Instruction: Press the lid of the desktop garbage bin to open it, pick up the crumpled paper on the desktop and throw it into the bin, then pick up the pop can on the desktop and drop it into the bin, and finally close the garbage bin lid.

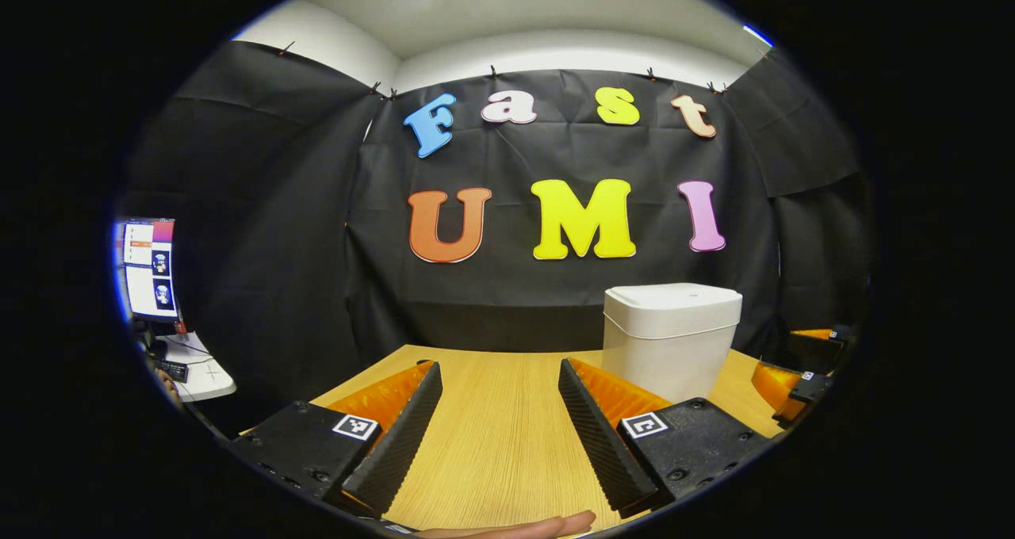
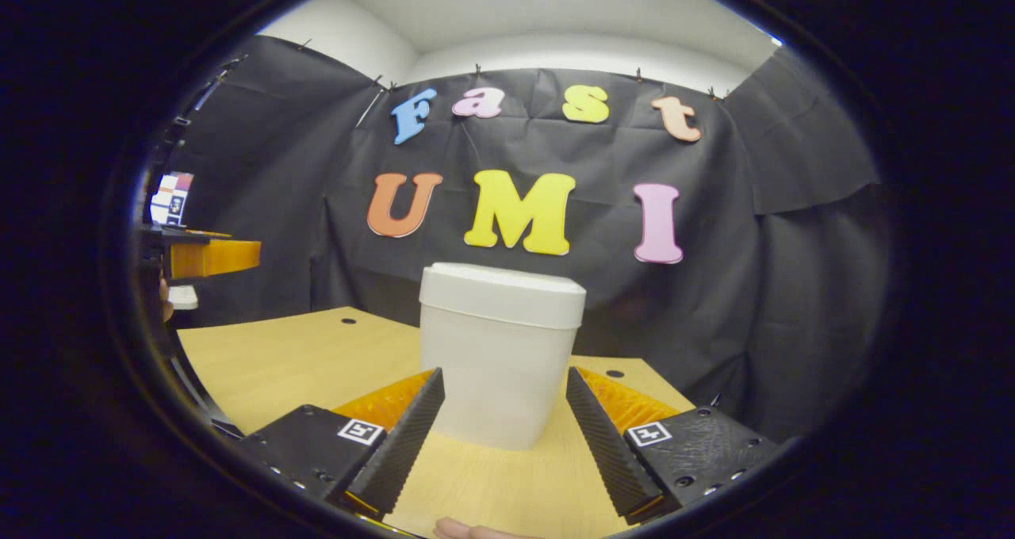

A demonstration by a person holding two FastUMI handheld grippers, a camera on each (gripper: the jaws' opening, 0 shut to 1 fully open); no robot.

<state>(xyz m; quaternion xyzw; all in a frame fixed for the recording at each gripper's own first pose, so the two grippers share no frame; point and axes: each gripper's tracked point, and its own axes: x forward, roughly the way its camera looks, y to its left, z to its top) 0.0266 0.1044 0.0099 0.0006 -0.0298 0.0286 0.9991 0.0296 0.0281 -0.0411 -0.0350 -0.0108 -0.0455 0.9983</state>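
Observation:
A white garbage bin (image 1: 671,339) with its lid (image 1: 672,299) down stands on the wooden desk (image 1: 499,436), ahead and to the right of my left gripper (image 1: 499,380). That gripper is open, with bare desk between its fingers. In the right gripper view the same bin (image 2: 499,357) stands straight ahead, its lid (image 2: 502,285) down. My right gripper (image 2: 503,388) is open, and the bin's lower part shows between the fingers, a short way beyond the tips. My right gripper (image 1: 797,384) also shows at the far right of the left gripper view, and my left gripper (image 2: 208,255) at the far left of the right one.
A monitor (image 1: 149,269) and a small white side table (image 1: 198,368) stand off the desk's left edge. Black cloth walls close in behind and beside the desk. A fingertip (image 1: 547,526) shows at the bottom edge of the left gripper view.

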